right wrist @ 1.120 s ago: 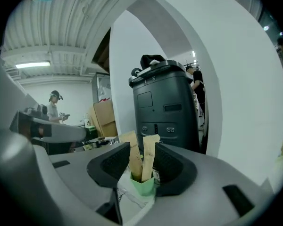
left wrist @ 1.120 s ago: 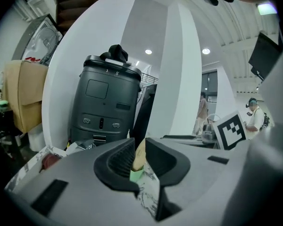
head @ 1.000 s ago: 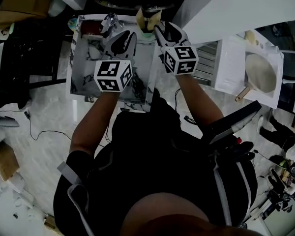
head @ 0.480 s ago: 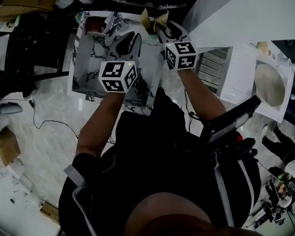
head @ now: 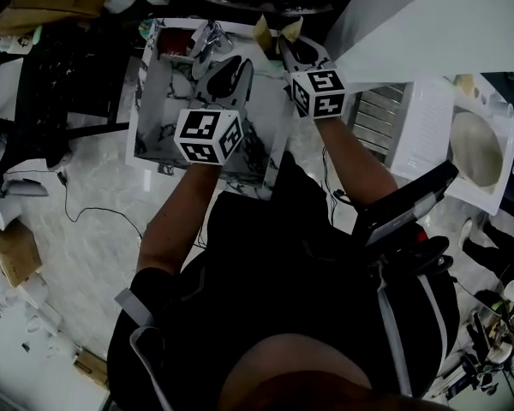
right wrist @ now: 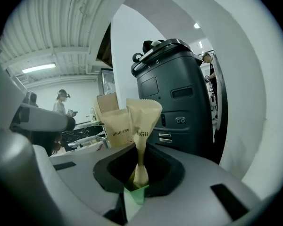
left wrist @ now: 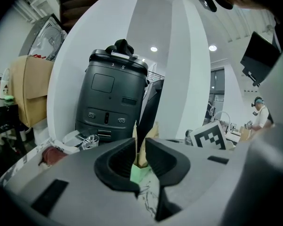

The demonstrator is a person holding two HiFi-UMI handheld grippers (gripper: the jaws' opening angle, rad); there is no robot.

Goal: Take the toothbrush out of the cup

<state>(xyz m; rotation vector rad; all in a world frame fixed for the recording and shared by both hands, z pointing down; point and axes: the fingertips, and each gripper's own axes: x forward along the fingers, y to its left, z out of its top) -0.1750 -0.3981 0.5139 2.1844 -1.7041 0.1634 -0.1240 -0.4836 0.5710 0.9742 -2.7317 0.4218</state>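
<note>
- Where the right gripper's (right wrist: 141, 168) jaws stood wide a second ago, they have just closed and now pinch the paper-wrapped toothbrush (right wrist: 143, 121), which stands upright in the green cup (right wrist: 134, 196).
- The left gripper (left wrist: 140, 147) has kept its place, its jaws a narrow slit apart and clamped on the cup.

One tan paper packet (right wrist: 144, 119) printed HIGH-END and a second like it (right wrist: 112, 126) — two in all. One pale green cup (right wrist: 133, 197) beneath them. One white, grey-veined worktop (head: 158, 120). One chrome tap (left wrist: 88, 140). One dark red object (left wrist: 51, 155). One tall dark grey machine (right wrist: 179, 88). One round ceiling light (left wrist: 153, 49) and its twin (left wrist: 212, 47), two overhead. One distant person (right wrist: 62, 101) in the right gripper view, another (left wrist: 259, 114) in the left gripper view — two people.
</note>
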